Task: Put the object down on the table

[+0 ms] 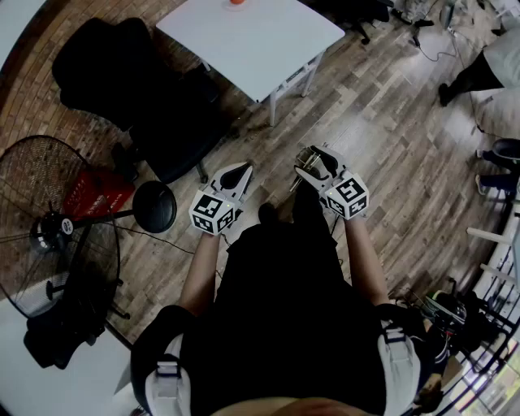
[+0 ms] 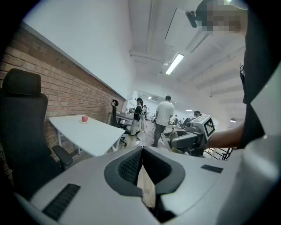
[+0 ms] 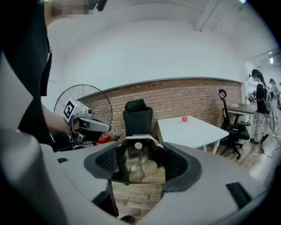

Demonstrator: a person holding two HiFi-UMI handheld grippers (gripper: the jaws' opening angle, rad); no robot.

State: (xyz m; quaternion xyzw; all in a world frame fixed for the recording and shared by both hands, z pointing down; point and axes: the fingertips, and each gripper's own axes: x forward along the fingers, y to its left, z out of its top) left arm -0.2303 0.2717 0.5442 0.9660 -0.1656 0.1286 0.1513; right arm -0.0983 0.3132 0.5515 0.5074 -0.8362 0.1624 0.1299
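My right gripper [image 1: 312, 158] is held at waist height over the wooden floor and is shut on a clear glass object [image 3: 137, 163] with a shiny rim. The glass fills the wide gap between its jaws, seen up close in the right gripper view [image 3: 138, 169]. My left gripper [image 1: 241, 169] hangs beside it, shut with nothing in it; its pads meet in the left gripper view [image 2: 142, 160]. The white table [image 1: 252, 45] stands a few steps ahead, apart from both grippers. A small red round thing [image 1: 236, 2] rests near its far edge.
A black office chair [image 1: 138, 89] stands left of the table. A big floor fan [image 1: 41, 219], a red crate [image 1: 97, 195] and a round black base [image 1: 154, 206] are at my left. Several people [image 2: 164, 117] stand far off among desks.
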